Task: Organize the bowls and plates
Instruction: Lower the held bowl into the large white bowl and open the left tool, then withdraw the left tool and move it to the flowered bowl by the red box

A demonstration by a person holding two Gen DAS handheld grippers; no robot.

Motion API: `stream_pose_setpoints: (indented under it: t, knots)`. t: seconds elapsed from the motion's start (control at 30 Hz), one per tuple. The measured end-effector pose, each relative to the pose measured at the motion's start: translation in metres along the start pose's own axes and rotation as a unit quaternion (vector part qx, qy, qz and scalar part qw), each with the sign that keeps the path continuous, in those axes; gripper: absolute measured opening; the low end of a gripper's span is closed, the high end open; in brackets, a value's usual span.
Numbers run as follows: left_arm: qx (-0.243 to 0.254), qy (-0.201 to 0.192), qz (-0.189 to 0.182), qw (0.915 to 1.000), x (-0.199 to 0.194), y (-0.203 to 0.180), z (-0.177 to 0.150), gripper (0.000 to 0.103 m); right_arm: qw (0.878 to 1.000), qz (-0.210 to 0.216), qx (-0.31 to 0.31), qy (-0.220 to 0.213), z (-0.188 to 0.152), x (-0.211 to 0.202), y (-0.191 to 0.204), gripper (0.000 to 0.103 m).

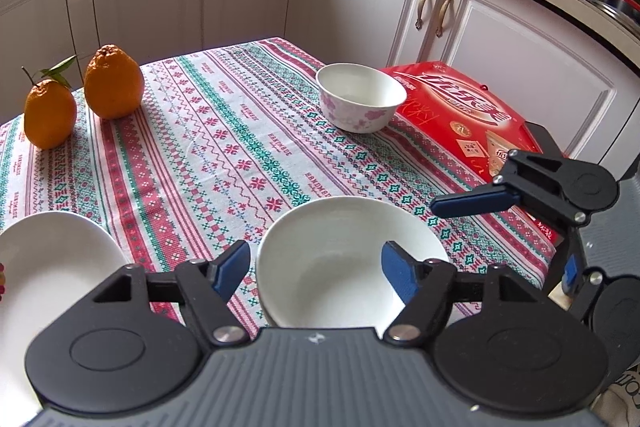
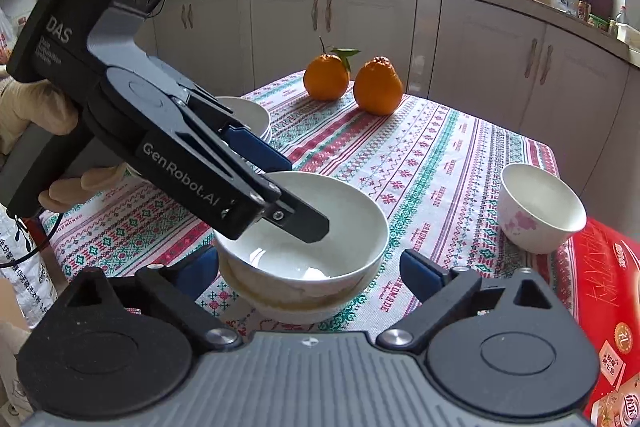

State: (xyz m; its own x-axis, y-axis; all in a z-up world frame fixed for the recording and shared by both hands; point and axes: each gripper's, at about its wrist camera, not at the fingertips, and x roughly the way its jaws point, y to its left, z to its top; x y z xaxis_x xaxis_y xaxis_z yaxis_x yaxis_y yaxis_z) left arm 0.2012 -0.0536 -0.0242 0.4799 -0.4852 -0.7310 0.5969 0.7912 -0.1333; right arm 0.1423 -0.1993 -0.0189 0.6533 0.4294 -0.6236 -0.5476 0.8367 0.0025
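Both claws released: left gripper (image 1: 314, 277) straddles the stacked white bowl's (image 2: 304, 227) rim, right gripper (image 2: 310, 273) wide either side of it, so back both straight out, then fetch the floral bowl (image 2: 540, 209) far right.

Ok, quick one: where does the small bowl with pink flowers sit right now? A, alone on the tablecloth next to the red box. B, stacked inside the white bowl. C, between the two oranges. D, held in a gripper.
A: the flowered bowl stands by itself on the tablecloth, beside the red box.
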Motion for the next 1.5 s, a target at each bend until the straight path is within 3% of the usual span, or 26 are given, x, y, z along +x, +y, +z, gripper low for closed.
stream_pose_setpoints:
  t: [0.27,0.73,1.03,1.2,1.37,1.5]
  knots:
    - [-0.004,-0.016,0.013,0.9998,-0.012,0.004,0.003,0.077,0.999,-0.022,0.021,-0.022,0.004,-0.008,-0.006,0.103]
    - [0.002,-0.018,0.017,0.9997,-0.017,0.006,0.007,0.078,0.998,-0.039,0.035,-0.02,0.002,-0.008,-0.012,0.103]
    - [0.028,-0.013,0.016,0.9994,-0.003,0.003,0.031,0.082,0.994,-0.091,0.056,-0.032,-0.003,-0.028,-0.046,0.103]
    - [0.049,-0.009,0.007,0.9987,0.012,-0.001,0.051,0.083,0.989,-0.122,0.082,-0.003,-0.015,-0.019,-0.078,0.103]
    - [0.068,0.002,-0.005,0.9977,0.034,-0.005,0.07,0.083,0.986,-0.114,0.113,0.053,-0.032,0.006,-0.101,0.103]
    - [0.08,0.014,-0.017,0.9965,0.055,-0.006,0.082,0.083,0.983,-0.118,0.123,0.069,-0.043,0.02,-0.108,0.103]
